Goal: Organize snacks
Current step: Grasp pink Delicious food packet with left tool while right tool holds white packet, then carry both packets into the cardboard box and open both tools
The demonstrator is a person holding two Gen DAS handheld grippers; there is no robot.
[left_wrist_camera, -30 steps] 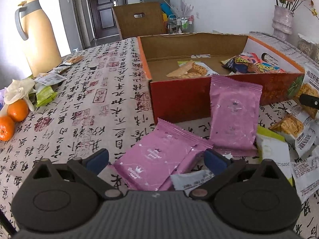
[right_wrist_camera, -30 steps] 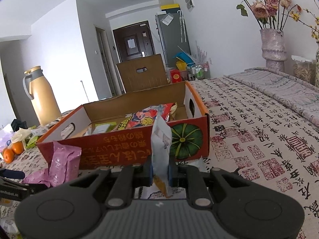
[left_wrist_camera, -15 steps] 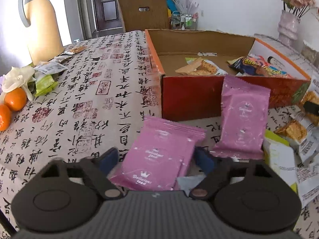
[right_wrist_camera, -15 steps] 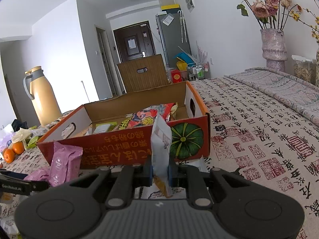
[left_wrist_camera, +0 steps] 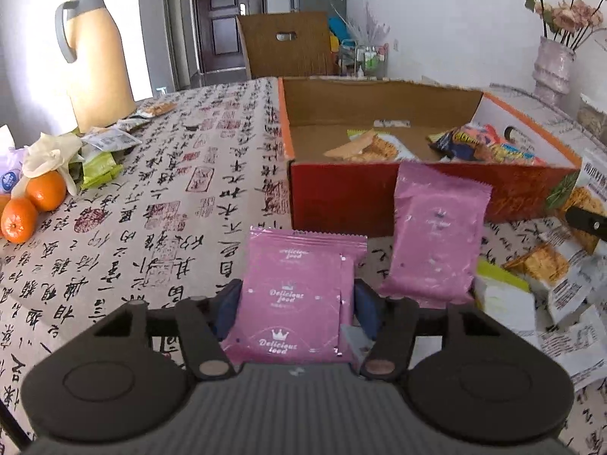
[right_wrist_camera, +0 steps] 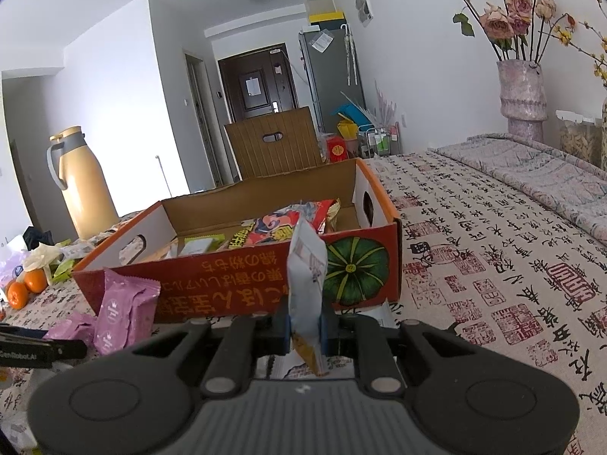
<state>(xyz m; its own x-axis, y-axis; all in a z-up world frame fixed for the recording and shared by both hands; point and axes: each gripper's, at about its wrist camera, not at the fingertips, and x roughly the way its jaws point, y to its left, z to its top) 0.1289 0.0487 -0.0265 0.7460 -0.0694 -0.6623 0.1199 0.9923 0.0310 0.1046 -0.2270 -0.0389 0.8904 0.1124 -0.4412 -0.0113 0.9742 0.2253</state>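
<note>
Between closing left gripper (left_wrist_camera: 297, 303) jaws: pink snack packet (left_wrist_camera: 294, 299).

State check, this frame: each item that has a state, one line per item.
left gripper: jaws closing, pink snack packet between them
right gripper: shut on white snack packet, held upright
second pink packet: leaning against box
cardboard box: open, partly filled
thermos jug: upright, lid on

It was a home: a dark entry door (right_wrist_camera: 261, 89), a fridge (right_wrist_camera: 328, 76), a vase (right_wrist_camera: 521, 94) of roses, and a cloth-covered tabletop (right_wrist_camera: 493, 235).
</note>
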